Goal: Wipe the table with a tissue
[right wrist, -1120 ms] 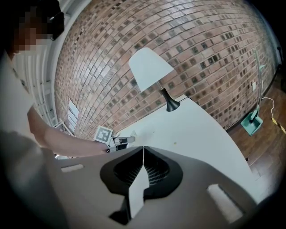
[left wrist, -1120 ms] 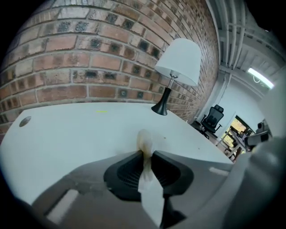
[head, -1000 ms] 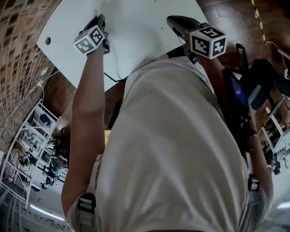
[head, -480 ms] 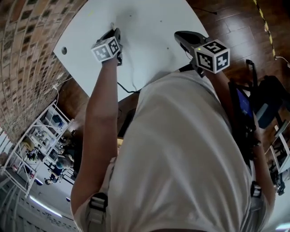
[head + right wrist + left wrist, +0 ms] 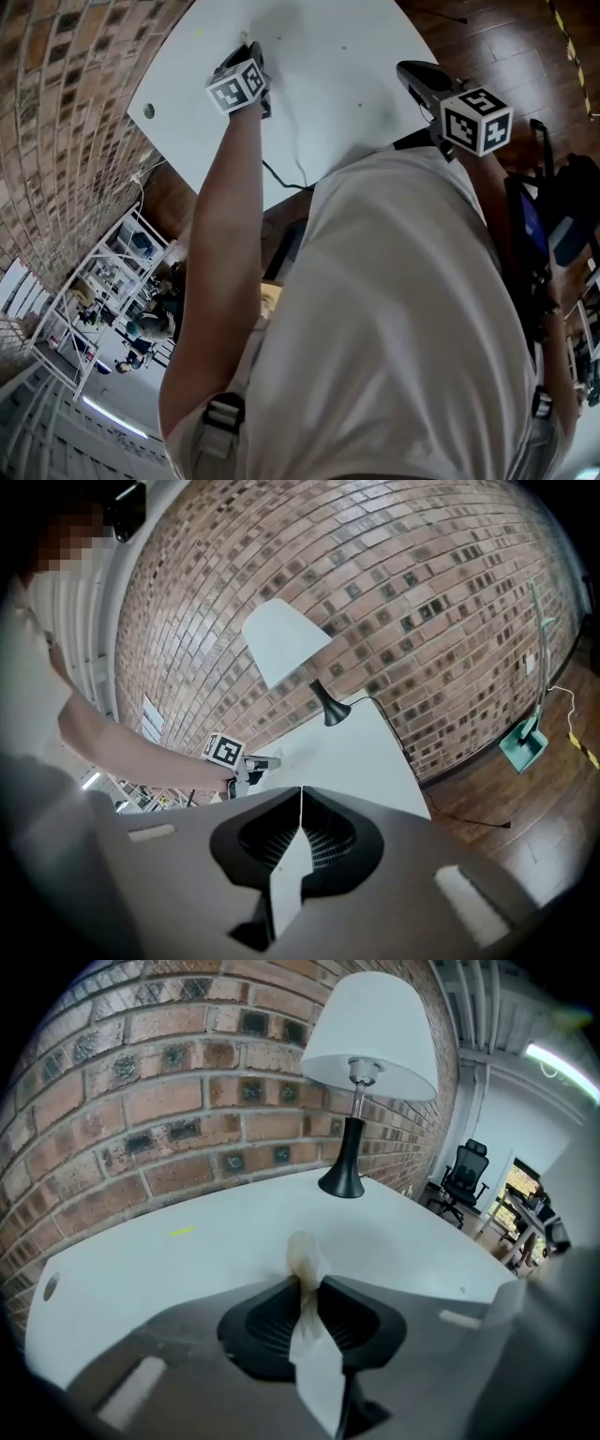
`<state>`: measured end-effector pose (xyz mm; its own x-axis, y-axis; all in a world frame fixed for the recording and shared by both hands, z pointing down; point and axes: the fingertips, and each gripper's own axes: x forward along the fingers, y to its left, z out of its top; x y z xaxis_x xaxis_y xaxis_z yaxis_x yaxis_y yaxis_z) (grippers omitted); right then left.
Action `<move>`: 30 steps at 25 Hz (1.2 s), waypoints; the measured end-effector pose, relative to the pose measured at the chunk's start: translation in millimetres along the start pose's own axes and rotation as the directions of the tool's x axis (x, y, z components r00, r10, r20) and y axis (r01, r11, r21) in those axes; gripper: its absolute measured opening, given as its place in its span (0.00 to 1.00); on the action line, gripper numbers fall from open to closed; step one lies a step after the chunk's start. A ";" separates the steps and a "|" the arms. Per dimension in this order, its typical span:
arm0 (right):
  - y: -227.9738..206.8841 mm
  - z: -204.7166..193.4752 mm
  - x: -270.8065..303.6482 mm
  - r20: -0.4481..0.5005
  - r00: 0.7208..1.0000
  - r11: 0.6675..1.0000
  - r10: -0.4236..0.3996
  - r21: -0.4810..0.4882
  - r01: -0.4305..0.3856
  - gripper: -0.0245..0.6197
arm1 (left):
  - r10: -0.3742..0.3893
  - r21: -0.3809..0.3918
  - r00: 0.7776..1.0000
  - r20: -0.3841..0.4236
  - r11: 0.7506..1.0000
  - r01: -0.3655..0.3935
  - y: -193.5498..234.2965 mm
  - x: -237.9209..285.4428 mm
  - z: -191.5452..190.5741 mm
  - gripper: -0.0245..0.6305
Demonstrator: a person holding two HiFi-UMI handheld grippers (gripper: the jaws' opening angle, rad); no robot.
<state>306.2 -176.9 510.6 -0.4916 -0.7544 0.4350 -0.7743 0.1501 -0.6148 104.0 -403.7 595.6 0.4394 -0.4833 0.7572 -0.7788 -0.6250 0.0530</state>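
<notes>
Left gripper [image 5: 306,1283] clenched the tissue [image 5: 301,1252] at the desk [image 5: 131,1260], mid-wipe by my read. Right gripper [image 5: 301,799] sat closed, empty. Next move looked like: press down, sweep.

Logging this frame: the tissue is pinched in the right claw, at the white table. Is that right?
No. The tissue is pinched in the left claw, at the white table; the left gripper view shows it.

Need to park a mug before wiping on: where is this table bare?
The white table is bare between the tissue in the left gripper and the lamp base, and along the brick wall. The stretch between it and the right gripper is free too. Only the lamp's far end is taken.
</notes>
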 end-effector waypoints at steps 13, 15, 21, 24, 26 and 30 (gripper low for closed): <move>-21.3 2.0 -21.0 0.037 0.999 0.998 -0.031 0.055 0.029 0.06 | -0.010 0.066 0.999 -0.049 0.998 0.013 -34.4 20.7 7.5 0.14; -21.9 2.0 -21.5 0.038 0.999 0.998 -0.030 0.055 0.028 0.06 | 0.003 0.041 0.999 -0.039 0.999 -0.002 -37.6 22.5 6.8 0.14; -21.3 1.9 -20.6 0.037 0.999 0.999 -0.025 0.050 0.023 0.06 | -0.063 0.112 0.997 -0.038 0.991 0.067 -67.6 20.7 2.1 0.14; -19.5 -0.5 -18.9 0.031 0.999 0.999 -0.022 0.046 0.021 0.06 | -0.084 0.159 0.995 -0.052 0.983 0.091 -77.9 20.0 -3.8 0.13; -17.3 -1.8 -17.3 0.027 0.999 0.999 -0.019 0.044 0.018 0.06 | -0.115 0.166 0.991 -0.061 0.978 0.124 -89.0 20.1 -11.6 0.13; -11.7 1.8 -13.4 0.030 1.000 0.999 -0.009 0.044 0.007 0.06 | -0.224 0.197 0.970 -0.094 0.951 0.239 -126.2 9.3 -26.2 0.14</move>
<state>322.6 -169.7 510.8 -0.4728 -0.7745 0.4203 -0.7596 0.1163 -0.6399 194.6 -313.4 613.0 0.5588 -0.2710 0.7838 -0.5471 -0.8307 0.1029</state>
